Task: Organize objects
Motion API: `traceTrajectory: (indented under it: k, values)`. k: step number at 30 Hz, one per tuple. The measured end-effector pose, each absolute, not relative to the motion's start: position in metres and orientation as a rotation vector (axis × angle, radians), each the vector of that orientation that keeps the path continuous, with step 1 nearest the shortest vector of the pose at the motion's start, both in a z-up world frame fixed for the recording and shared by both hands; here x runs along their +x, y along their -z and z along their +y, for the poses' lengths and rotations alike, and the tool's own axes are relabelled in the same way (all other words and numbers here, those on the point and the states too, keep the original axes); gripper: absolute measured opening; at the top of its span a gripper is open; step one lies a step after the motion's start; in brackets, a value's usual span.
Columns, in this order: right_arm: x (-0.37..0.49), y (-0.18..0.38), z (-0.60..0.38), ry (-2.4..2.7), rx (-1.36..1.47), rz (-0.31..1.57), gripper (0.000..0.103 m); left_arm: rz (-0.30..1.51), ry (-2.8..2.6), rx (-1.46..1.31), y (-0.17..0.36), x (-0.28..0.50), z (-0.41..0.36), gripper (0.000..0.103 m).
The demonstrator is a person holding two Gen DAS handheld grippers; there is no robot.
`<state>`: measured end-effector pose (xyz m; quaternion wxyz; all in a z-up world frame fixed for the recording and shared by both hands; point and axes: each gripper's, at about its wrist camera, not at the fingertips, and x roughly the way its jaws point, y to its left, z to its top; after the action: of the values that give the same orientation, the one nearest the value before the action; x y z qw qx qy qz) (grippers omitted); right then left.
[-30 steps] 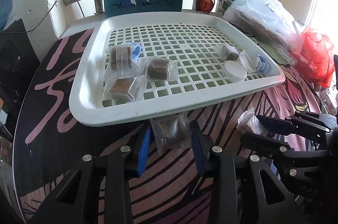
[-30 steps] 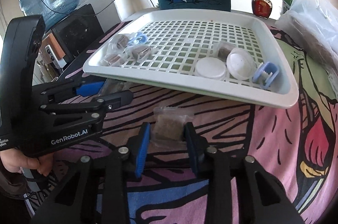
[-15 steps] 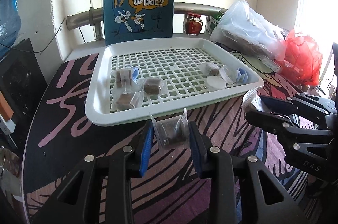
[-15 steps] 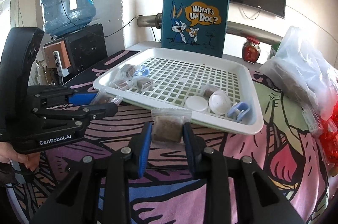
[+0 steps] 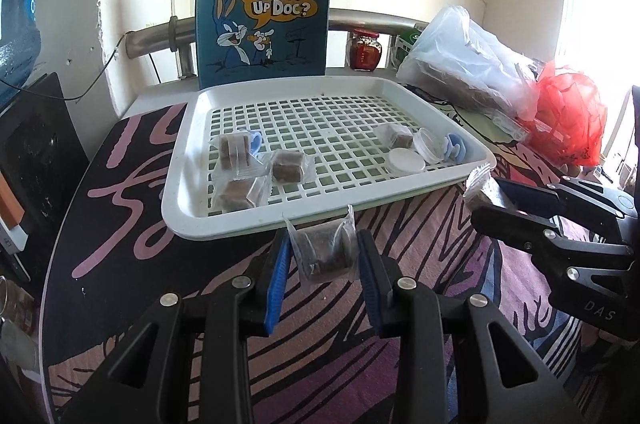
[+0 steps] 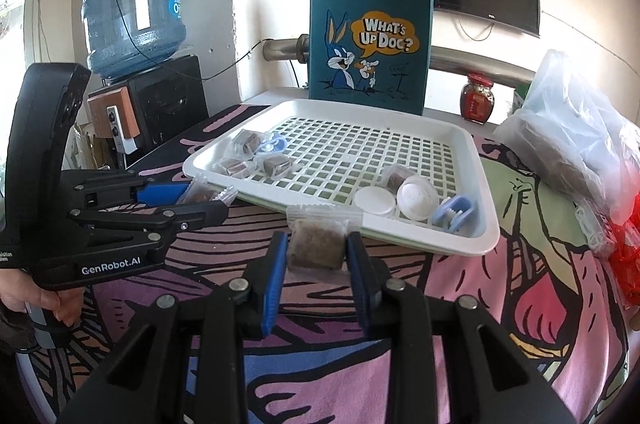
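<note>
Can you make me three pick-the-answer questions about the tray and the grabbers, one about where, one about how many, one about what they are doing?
1. Where does the blue bag stand?
A. behind the white tray
B. inside the tray
C. under the table

2. How many wrapped brown blocks lie in the tray?
A. one
B. four
C. nine

3. What is the left gripper doing?
A. hanging open with nothing in it
B. pinching a wrapped brown block
C. holding the red jar

Answers: 1 A, the bag rises past the tray's far rim. 2 B, three on the left, one on the right. 3 B, its blue pads press the packet's sides; the right gripper pinches another.
</note>
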<state>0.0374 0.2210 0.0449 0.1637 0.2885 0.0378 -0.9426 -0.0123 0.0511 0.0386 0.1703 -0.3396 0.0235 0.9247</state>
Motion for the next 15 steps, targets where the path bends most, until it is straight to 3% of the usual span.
traceTrajectory:
  k: [15]
  values:
    - [0.0369,-0.0447,0.225,2.692,0.821,0.063,0.029,0.047,-2.626,-0.985,-0.0374,-0.0147,0.0503,0.032]
